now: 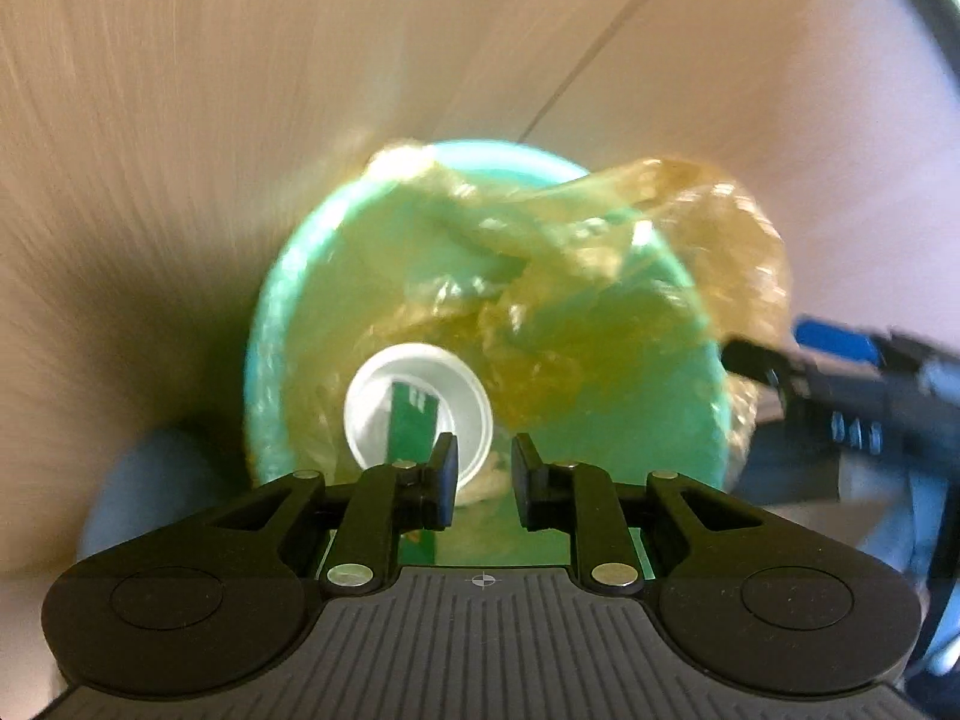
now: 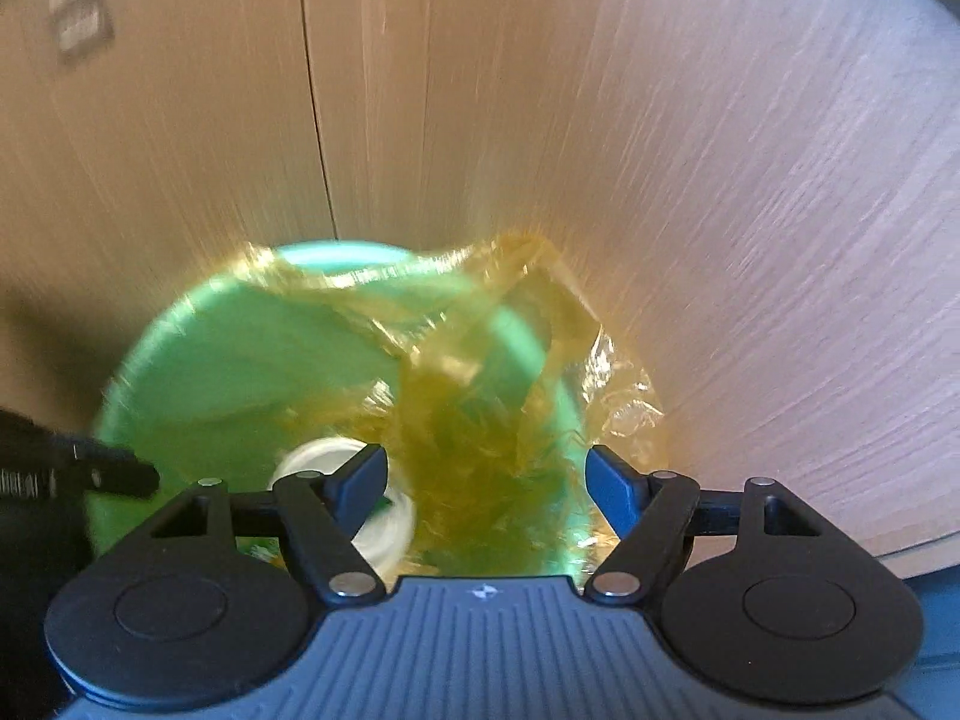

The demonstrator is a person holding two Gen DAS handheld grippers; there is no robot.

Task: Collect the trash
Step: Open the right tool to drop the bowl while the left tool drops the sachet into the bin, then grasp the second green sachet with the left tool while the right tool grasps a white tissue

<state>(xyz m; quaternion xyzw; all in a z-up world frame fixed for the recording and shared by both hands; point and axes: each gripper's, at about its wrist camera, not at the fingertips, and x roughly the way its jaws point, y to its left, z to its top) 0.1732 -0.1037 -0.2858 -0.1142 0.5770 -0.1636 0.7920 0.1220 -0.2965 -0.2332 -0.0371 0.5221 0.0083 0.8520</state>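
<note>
A green bin [image 1: 288, 312] stands open at the centre, seen from above. A crumpled yellow bag [image 1: 600, 312] lines it and spills over the rim toward 2 o'clock. Inside, at 7 o'clock, lies a white cup [image 1: 420, 414] with a green strip [image 1: 411, 426] in it.

No readable text anywhere (green strip [image 1: 411, 423] in white cup [image 1: 418, 414] carries white marks, blurred).

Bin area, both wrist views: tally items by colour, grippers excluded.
Green: 2, the bin and the strip standing inside the cup
Yellow: 1, the plastic liner
White: 1, the cup
Total: 4
</note>
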